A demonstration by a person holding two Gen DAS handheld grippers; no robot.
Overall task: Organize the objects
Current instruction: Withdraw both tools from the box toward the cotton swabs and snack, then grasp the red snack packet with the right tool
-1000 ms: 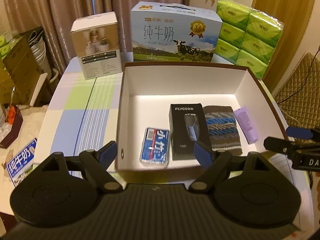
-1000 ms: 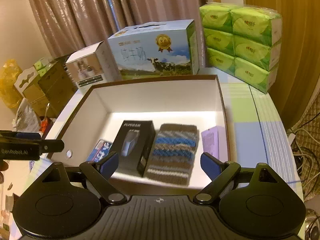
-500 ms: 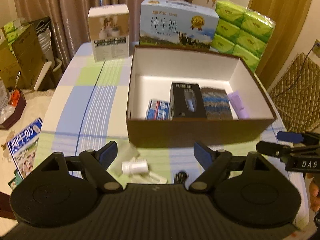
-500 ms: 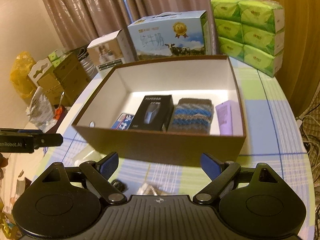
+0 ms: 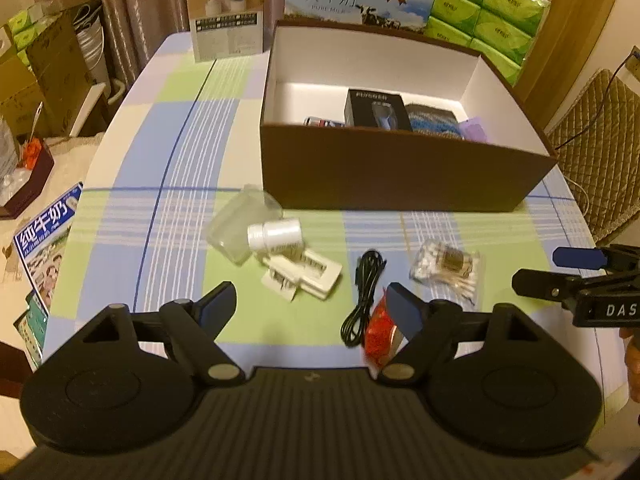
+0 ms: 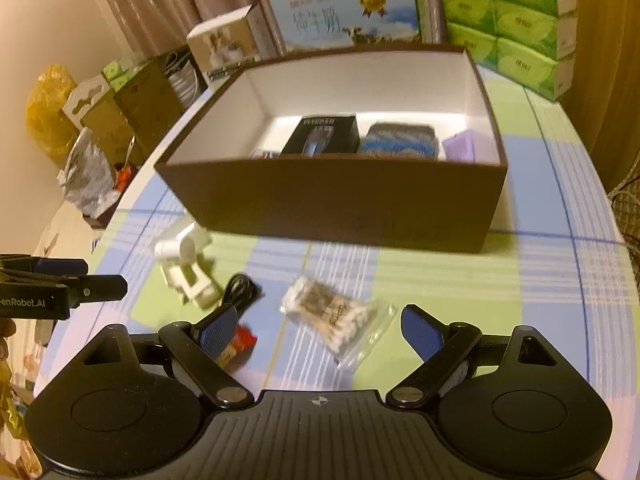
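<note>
- Box [image 5: 404,176] sits on the table [image 5: 120,208], holding a shaver pack [image 5: 376,110], knit pouch [image 6: 400,140] and purple tube [image 6: 464,146].
- Swab bag [image 6: 332,316], cable [image 5: 364,296], white bottle [image 5: 276,234] lie before it.
- Left gripper [image 5: 312,308] and right gripper [image 6: 320,332] hover wide open, empty.

Right hand-held gripper [image 6: 316,330] spread wide, empty, above the table [image 6: 560,272] near edge. Bag of cotton swabs [image 6: 336,316] lies between its fingers. Black cable [image 6: 240,292] and white bottle [image 6: 182,246] left of it. Brown box [image 6: 340,200] behind.
</note>
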